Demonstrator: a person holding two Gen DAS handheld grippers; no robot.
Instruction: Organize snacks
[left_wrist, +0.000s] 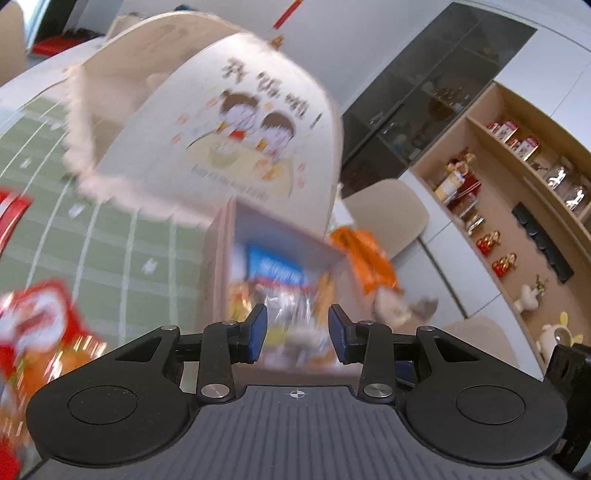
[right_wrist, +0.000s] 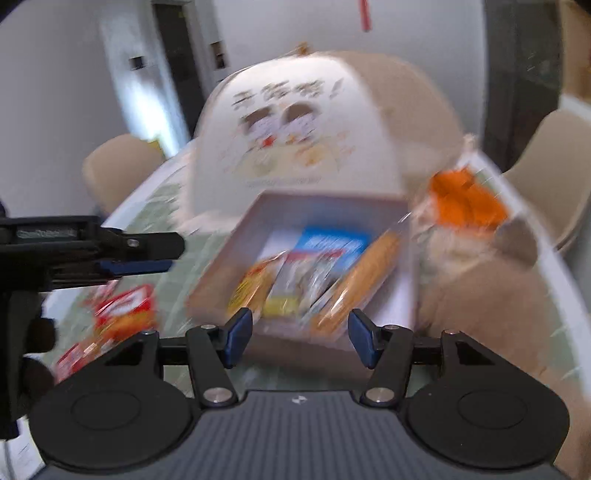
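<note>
A pink storage box (right_wrist: 225, 273) stands on the green checked tablecloth (right_wrist: 173, 229) and holds several snack packets: a blue one (right_wrist: 332, 242), a yellow one (right_wrist: 255, 288), a clear one (right_wrist: 306, 280) and an orange one (right_wrist: 358, 284). The box also shows in the left wrist view (left_wrist: 218, 266). My left gripper (left_wrist: 297, 332) is open and empty just in front of the box; it also shows in the right wrist view (right_wrist: 147, 254). My right gripper (right_wrist: 301, 339) is open and empty at the box's near edge. Red snack packets (right_wrist: 122, 317) lie left of the box, also seen in the left wrist view (left_wrist: 40, 332). Both views are blurred.
A cream dome cover with cartoon children (right_wrist: 295, 129) stands behind the box. A brown plush toy with orange cloth (right_wrist: 480, 266) sits right of the box. Beige chairs (right_wrist: 114, 166) surround the table. Wall shelves with jars and figurines (left_wrist: 517, 192) are at the right.
</note>
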